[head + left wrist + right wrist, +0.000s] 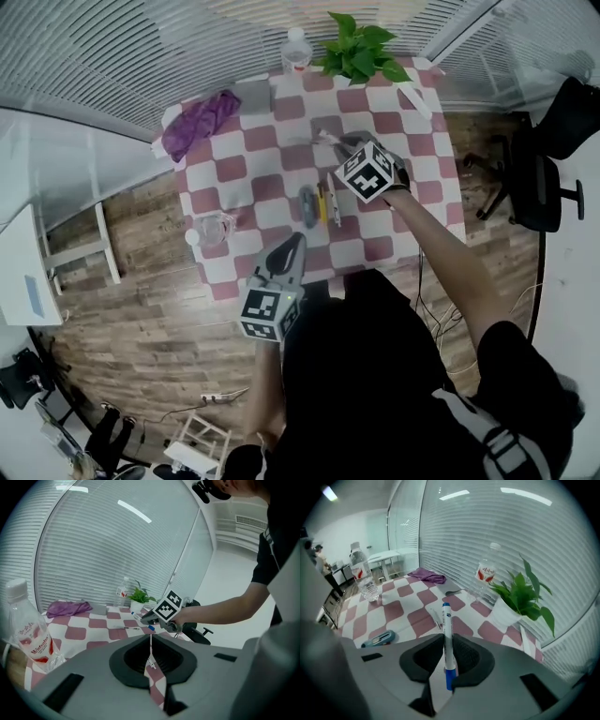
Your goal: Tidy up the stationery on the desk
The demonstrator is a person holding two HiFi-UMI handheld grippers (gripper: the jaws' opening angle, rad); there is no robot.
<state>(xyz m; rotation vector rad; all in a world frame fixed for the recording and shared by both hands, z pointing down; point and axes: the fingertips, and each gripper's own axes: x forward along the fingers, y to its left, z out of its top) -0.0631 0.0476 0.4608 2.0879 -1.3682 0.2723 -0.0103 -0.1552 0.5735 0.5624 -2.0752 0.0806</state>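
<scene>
My right gripper [343,145] hangs over the middle of the checkered table [281,173], shut on a white marker [447,637] with blue ends. The marker stands upright between the pads, and its blue tip [140,619] shows from the left gripper view. A blue-grey cutter [307,206], a yellow pen [322,202] and a white pen [333,206] lie side by side on the cloth in front of it. One thin pen [123,628] lies farther back. My left gripper [296,242] hovers at the near table edge, its jaws together with only a thin slit between them [151,644].
A purple cloth [199,122] and a grey box [253,94] lie at the far left corner. A water bottle [296,52] and a potted plant [361,54] stand at the back edge. Another bottle [211,230] stands near left. An office chair [539,178] is right of the table.
</scene>
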